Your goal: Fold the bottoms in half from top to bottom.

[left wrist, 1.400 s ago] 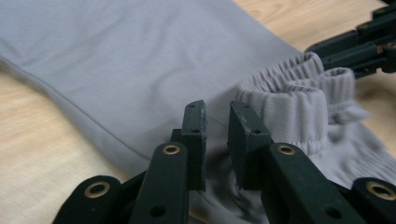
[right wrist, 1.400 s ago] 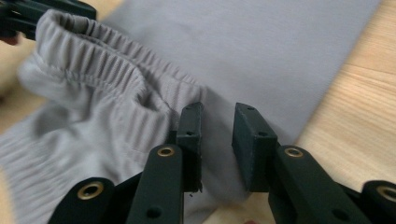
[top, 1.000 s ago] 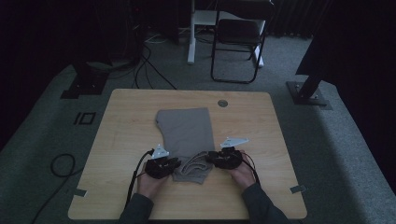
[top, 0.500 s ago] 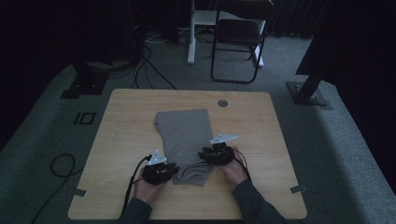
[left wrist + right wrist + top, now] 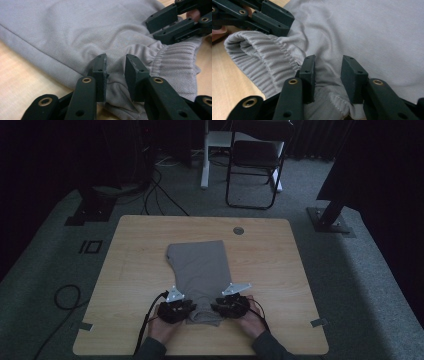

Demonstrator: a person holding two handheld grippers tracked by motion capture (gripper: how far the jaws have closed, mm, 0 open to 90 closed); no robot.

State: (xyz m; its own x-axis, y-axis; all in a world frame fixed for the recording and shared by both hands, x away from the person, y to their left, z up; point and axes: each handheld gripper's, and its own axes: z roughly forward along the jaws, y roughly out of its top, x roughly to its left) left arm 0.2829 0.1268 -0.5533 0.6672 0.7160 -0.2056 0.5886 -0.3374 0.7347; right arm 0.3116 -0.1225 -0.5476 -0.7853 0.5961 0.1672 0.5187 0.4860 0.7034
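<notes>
Lying flat near the middle of the pale wooden table (image 5: pixel 130 270), the grey knitted garment with a ribbed elastic waistband (image 5: pixel 200 270) had its gathered band at the near edge, close to the person, and both tools met there. The left gripper (image 5: pixel 115 72) stood at the left corner of the band with its jaws partly apart, a low ridge of cloth rising between them; the pads did not seem to press it yet, and these jaws had just been closing a little after opening. The right gripper (image 5: pixel 327 75) stood at the opposite corner, also half open, with a fold of fabric between its jaws but no firm pinch visible. To do this step well, I judged that each tool should go lower, until both layers of the band sat deep between the pads, and then close at the same moment. Taking only the top layer would probably let the garment open when lifted.
</notes>
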